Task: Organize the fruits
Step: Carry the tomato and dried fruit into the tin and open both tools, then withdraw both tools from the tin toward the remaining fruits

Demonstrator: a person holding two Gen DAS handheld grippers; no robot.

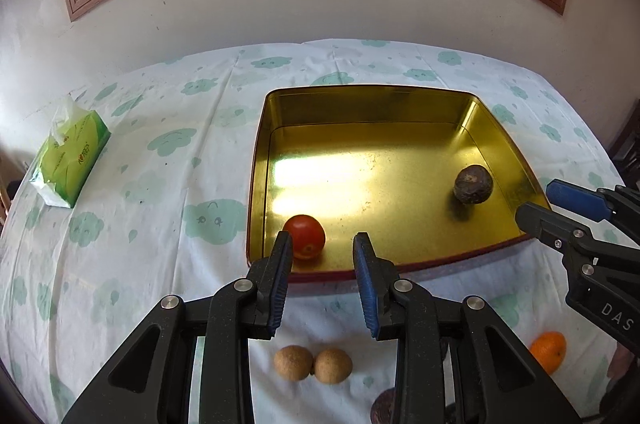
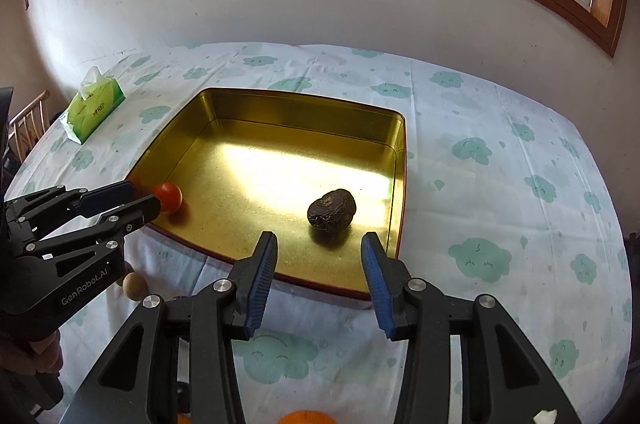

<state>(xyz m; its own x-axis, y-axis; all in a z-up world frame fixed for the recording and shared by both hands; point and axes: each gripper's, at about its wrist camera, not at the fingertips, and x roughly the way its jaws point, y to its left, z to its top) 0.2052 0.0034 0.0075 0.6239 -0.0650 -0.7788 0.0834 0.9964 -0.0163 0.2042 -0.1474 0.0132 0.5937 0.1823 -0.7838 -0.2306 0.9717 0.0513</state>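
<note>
Gold tin [image 1: 496, 127] is seen mid-frame, with the tomato [image 1: 306, 236] and dark fruit [image 1: 473, 184] inside. Both claws, left [image 1: 322, 244] and right [image 2: 318, 242], are spread and empty. Two brown fruits [image 1: 312, 364] could be knocked and rolled away.

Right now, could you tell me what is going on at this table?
A person is sorting fruit into a gold tray, holding a pair of tongs in each hand. The left tongs are open beside a red tomato at the tray's near left corner. The right tongs are open and empty, near a dark wrinkled fruit that lies on the tray's right side. Two small brown fruits and an orange wait on the tablecloth in front of the tray.
</note>
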